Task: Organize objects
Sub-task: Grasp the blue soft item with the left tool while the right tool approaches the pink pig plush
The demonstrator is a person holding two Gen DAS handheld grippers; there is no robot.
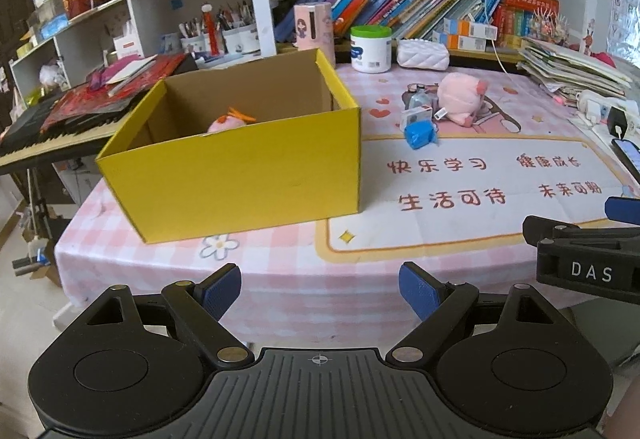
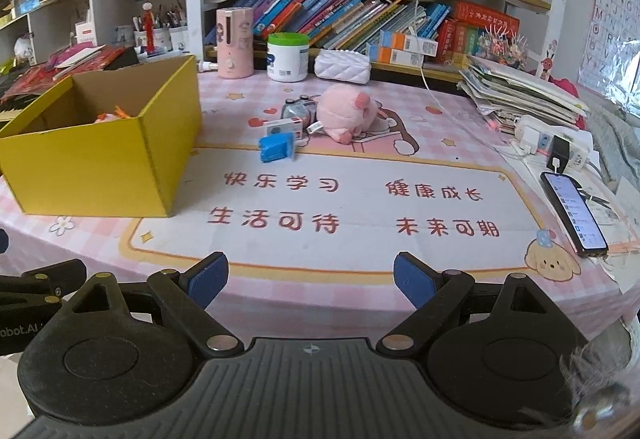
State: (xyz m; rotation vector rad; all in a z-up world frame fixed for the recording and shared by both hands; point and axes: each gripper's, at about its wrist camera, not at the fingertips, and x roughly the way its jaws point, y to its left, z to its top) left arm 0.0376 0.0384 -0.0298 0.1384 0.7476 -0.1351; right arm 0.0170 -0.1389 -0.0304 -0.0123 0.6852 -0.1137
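**Toys lying ahead, box off to the left**

Grippers hovering low at the near edge of the table, both spread wide and carrying nothing: left gripper (image 1: 320, 293) facing the yellow box (image 1: 240, 163), right gripper (image 2: 311, 285) facing the printed mat.

Sitting clustered near the table's middle, well apart from either tool: pink plush pig (image 2: 346, 111), small grey camera (image 2: 298, 108) touching its left side, white card-like box (image 2: 283, 128) just in front of the camera, blue block (image 2: 277, 148) nearest of the four. Already resting inside the yellow box: a pink and orange toy (image 1: 230, 121), only partly showing over the wall.

Lying straight ahead of the right gripper and slightly left of its centre line; lying ahead and clearly to the right of the left one. Judging the right hand the better placed for reaching. Blue block's long axis running roughly left to right across the right view, so likely suiting a grip across its short depth. Box standing left of the cluster, calling for a leftward carry after pickup.
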